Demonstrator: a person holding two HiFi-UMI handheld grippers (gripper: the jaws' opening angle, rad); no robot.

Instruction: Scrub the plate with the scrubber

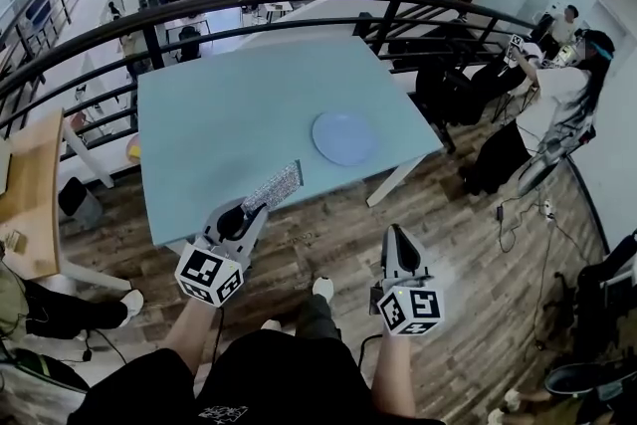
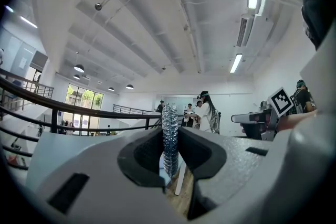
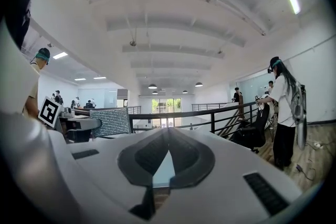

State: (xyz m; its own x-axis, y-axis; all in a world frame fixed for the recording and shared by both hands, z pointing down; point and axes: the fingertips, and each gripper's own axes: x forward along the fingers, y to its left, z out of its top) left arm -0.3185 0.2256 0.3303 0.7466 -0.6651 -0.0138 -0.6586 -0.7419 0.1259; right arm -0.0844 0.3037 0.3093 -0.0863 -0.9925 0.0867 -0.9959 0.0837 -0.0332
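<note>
While the round plate [image 1: 344, 137] lies flat on the blue desk [image 1: 219, 114], the left tongs [image 1: 257, 206] are clamped on the silvery scrubber [image 1: 274, 185], which stands edge-on between them, pinched tight. The scrubber hangs on the person's side of the plate and to its left, well apart from it. The right tongs [image 1: 395, 236] sit nearer the person than the plate, off the desk and over the wood floor [image 1: 468, 244], tips pressed together with nothing between.

My surface [image 1: 219, 114] is bare except the plate [image 1: 344, 137] by its right edge, so my left tongs [image 1: 247, 210] and scrubber [image 1: 275, 184] at the near edge have open room; railing [image 1: 154, 45] lines the far edge.
</note>
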